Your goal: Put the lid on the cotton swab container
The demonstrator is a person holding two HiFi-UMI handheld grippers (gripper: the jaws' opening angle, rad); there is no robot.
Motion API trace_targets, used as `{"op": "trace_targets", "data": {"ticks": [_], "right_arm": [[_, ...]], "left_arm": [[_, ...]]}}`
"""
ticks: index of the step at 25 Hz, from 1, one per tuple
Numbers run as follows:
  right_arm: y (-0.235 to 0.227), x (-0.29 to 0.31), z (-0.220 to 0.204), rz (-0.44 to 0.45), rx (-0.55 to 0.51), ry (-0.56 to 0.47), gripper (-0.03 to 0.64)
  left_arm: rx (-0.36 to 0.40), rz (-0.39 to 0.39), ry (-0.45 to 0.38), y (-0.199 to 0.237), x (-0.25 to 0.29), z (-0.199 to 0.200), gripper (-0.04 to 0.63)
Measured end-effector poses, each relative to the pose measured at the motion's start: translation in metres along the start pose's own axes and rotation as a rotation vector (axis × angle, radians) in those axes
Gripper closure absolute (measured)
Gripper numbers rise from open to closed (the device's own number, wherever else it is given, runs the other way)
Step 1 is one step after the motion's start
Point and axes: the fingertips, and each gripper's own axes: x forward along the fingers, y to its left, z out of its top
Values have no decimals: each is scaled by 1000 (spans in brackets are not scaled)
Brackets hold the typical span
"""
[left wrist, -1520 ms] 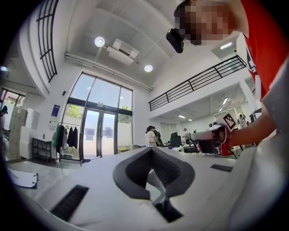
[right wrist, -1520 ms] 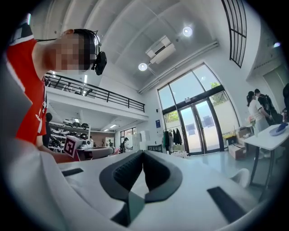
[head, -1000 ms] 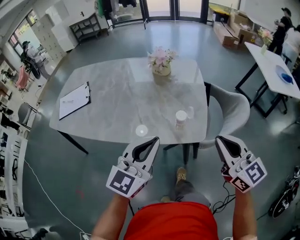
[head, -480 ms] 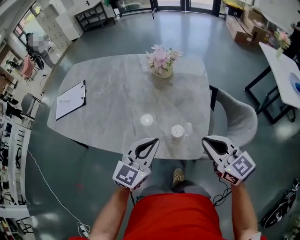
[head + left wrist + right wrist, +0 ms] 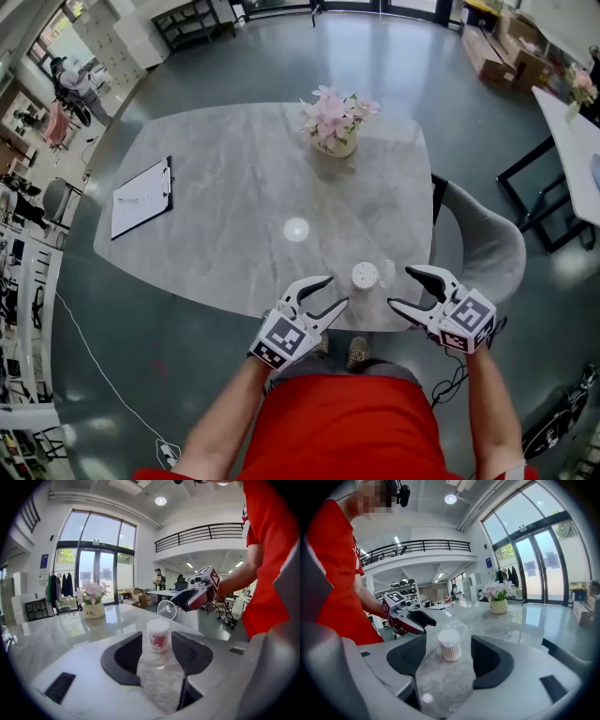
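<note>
Both pairs of jaws are swinging open with nothing gripped. The left gripper hovers at 8 o'clock from the cotton swab container and the right gripper at 4 o'clock, neither touching it. The clear lid rests just beside the container at 3 o'clock, near the front edge of the table.

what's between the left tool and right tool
The cotton swab container, untouched, as the head view shows; the left tool and right tool are opening their jaws, nothing in them.
</note>
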Motion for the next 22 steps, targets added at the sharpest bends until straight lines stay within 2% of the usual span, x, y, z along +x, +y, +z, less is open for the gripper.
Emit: {"op": "trace_targets", "data": {"ticks": [5,12,16,22], "right_arm": [[-12,15,-12,60,-63,94,282],[-11,29,-6,163,-251,203,285],[-1,34,1,209,-301,223,386],[10,44,5,220,-369,275,388]], "left_arm": [[50,-100,85,-3,24,-17,385],[79,-160,111,-3,44,-18,385],[93,-172,118,-1,50,-20,388],[103,-201,114,-3,55,-20,391]]}}
